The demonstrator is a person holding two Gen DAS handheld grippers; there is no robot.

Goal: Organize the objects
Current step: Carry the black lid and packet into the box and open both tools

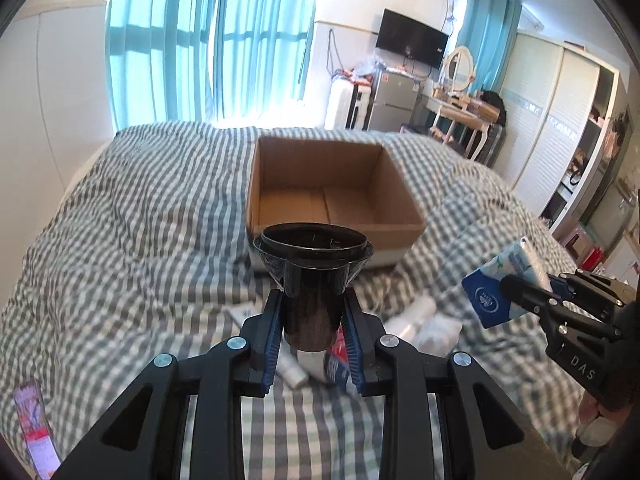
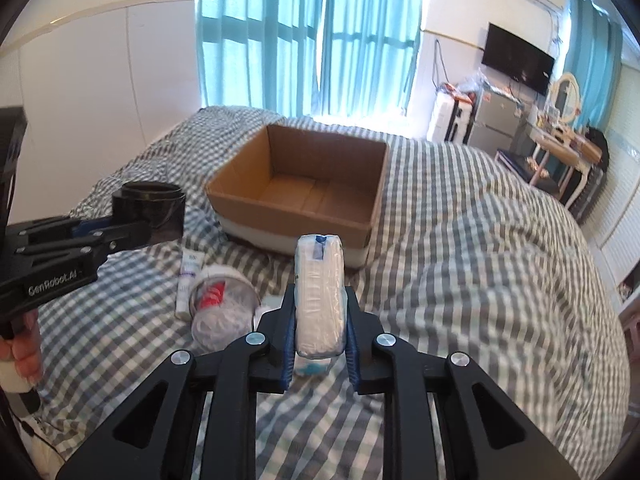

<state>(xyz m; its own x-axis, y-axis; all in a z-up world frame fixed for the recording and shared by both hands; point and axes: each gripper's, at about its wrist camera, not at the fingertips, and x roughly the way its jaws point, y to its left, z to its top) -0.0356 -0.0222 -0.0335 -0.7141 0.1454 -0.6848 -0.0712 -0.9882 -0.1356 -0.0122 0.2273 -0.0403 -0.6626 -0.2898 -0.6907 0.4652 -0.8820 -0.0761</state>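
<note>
My left gripper [image 1: 313,300] is shut on a black cylindrical cup with a flared rim [image 1: 312,280], held upright above the checked bedspread; it also shows at the left of the right wrist view as the black cup [image 2: 154,210]. My right gripper [image 2: 319,300] is shut on a tissue pack [image 2: 319,296], white in clear wrap with blue print, standing on end between the pads. In the left wrist view that tissue pack [image 1: 504,284] hangs at the right. An open, empty cardboard box [image 1: 332,184] [image 2: 304,188] sits on the bed beyond both grippers.
On the bedspread below the grippers lie a clear plastic tub with red and white contents [image 2: 222,308], a small white tube [image 2: 188,280] and white bottles [image 1: 416,318]. A pink-red packet [image 1: 34,424] lies at the near left. Dresser, fridge and wardrobe stand beyond the bed.
</note>
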